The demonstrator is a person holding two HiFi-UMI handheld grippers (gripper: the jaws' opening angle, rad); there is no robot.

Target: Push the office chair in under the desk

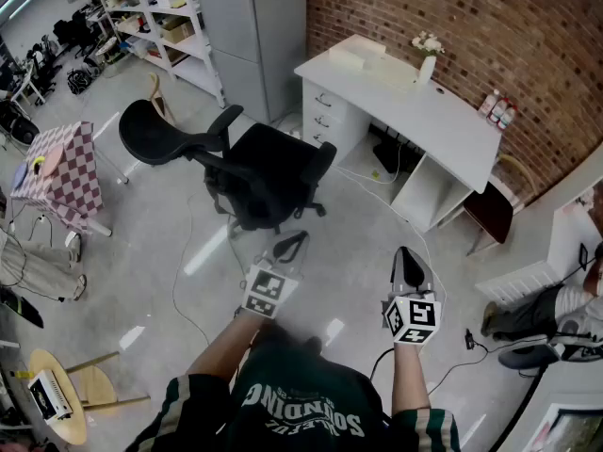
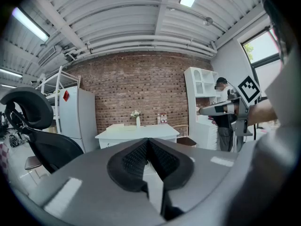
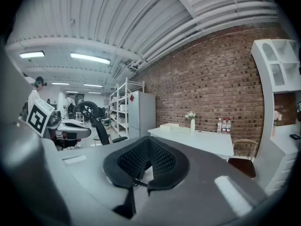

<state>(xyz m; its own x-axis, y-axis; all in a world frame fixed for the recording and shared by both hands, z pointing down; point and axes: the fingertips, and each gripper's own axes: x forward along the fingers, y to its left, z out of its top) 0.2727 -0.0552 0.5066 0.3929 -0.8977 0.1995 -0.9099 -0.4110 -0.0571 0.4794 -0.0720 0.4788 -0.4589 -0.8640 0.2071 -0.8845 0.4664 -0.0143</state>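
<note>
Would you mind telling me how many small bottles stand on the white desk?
3: the bottles stand in a tight row at the back right corner of the desk, by the brick wall. None looks hidden.

White lettering is running upside down across the person's dark green shirt (image 1: 301,412), its larger line appearing to read "SOUNDING", the smaller line too blurred to read. A red diamond sign (image 2: 66,96) is hanging on a tall white cabinet (image 2: 81,119), its print illegible.

office chair (image 1: 278,169): black, upright, not under desk (image 1: 450,125) | desk: white
</note>
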